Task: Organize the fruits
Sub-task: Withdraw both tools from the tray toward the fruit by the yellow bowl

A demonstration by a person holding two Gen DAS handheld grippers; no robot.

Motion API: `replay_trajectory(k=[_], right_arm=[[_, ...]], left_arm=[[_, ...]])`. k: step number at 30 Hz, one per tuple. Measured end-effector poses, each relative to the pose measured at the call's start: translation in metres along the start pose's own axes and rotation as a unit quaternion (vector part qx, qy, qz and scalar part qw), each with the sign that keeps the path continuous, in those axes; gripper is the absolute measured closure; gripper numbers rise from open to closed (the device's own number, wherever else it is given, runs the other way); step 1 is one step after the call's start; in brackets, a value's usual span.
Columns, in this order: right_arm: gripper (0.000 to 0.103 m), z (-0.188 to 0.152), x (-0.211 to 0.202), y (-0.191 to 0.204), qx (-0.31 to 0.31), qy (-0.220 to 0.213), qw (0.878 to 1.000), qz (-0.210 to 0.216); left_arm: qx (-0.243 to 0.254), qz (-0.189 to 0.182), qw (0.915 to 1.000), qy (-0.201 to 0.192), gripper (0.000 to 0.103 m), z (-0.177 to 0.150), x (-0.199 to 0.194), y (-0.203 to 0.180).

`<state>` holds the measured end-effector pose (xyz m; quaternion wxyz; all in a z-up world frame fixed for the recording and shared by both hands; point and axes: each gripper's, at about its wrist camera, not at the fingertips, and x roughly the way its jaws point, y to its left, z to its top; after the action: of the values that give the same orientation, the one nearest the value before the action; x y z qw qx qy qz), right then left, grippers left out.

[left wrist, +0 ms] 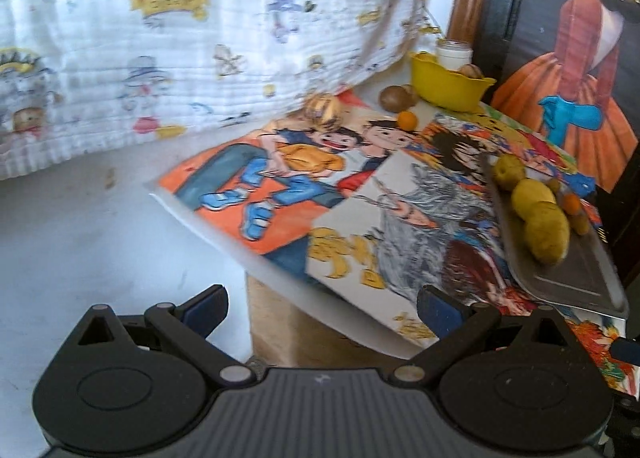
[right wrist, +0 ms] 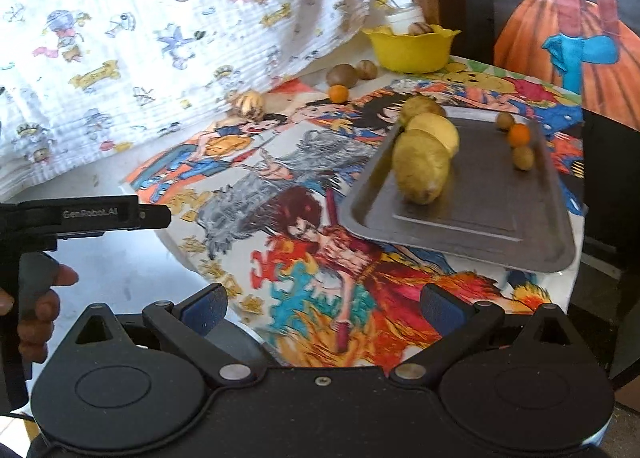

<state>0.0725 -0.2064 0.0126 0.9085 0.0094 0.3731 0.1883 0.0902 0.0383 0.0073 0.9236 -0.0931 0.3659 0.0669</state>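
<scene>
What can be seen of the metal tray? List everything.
The metal tray is a flat, dull grey rectangle with rounded corners, a low raised rim and a faint rectangular panel pressed into its base. It lies on the cartoon-printed table cover, near the table's right edge. Three large yellow-green fruits sit in a row touching each other along its left side. Near the far right rim sit three small round fruits: a brownish one, an orange one and another brownish one. Neither gripper touches it.
</scene>
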Motion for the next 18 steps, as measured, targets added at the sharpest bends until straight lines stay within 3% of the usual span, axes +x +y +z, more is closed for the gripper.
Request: replay_trajectory(k=[9,14,18], right_arm=[[0.001,0.067,-0.017,0.014,-0.033,-0.044,0.998,0.043],[0.001,0.137,-0.021,0.006,0.018,-0.073,0.994,0.078],[0.001,0.189,0.001,-0.002,0.056,-0.079,0.991,0.089]], left_arm=[[0.004,0.013,0.9996,-0.025,0.000,0.029,0.003,0.018],[0.009,0.023,0.9981,-0.056,0.000,0.059,0.004,0.026],[0.012,0.021,0.9966,-0.079,0.000,0.085,0.010,0.026]])
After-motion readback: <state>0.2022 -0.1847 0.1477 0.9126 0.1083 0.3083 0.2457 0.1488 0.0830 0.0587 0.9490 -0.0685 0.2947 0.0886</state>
